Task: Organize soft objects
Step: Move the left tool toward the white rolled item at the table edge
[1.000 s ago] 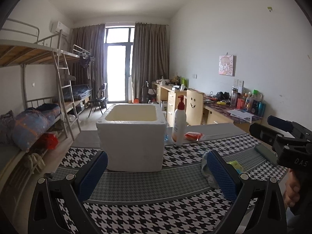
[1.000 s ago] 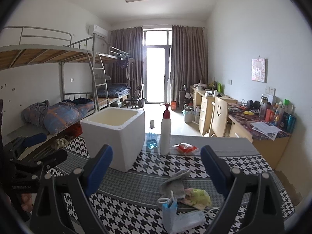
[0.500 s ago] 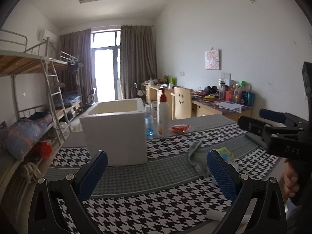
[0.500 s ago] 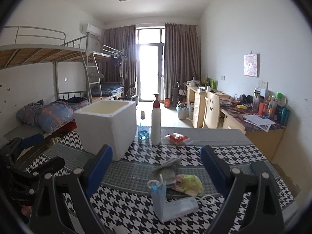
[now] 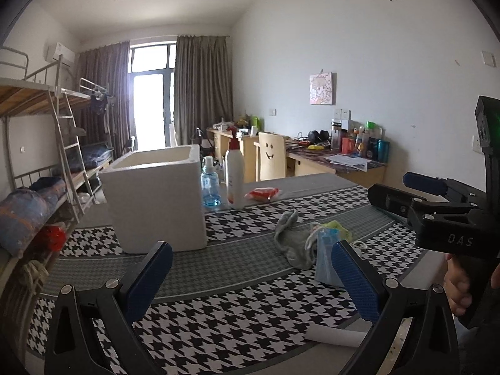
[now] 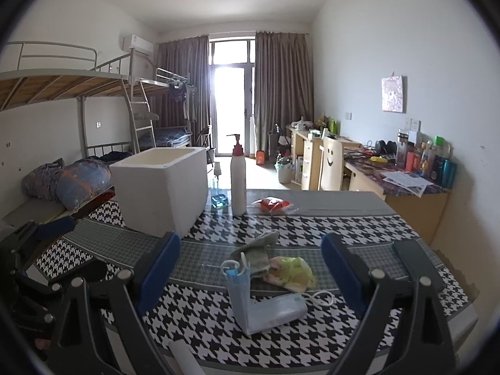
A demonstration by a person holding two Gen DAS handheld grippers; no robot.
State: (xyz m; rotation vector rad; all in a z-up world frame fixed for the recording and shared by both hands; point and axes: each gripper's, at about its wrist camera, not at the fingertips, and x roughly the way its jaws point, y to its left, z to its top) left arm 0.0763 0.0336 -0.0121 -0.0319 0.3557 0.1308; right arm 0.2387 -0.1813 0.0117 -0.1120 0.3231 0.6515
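A grey sock (image 6: 254, 251) (image 5: 292, 237), a yellow-pink cloth (image 6: 293, 273) (image 5: 336, 226) and a folded blue face mask (image 6: 259, 303) (image 5: 323, 259) lie together on the houndstooth tablecloth (image 6: 203, 318). A white foam box (image 6: 162, 184) (image 5: 156, 197), open on top, stands at the left. My right gripper (image 6: 250, 276) is open, just in front of the mask. My left gripper (image 5: 250, 276) is open and empty, left of the pile. The right gripper also shows at the right edge of the left wrist view (image 5: 415, 193).
A pump bottle (image 6: 238, 181), a small blue spray bottle (image 5: 210, 184) and a red packet (image 6: 273, 203) stand behind the pile beside the box. A dark phone-like slab (image 6: 415, 262) lies at the right. Bunk beds left, desks right.
Both grippers have pulled back and swung right. The soft pile now sits nearer and more central in both views. Both stay open.
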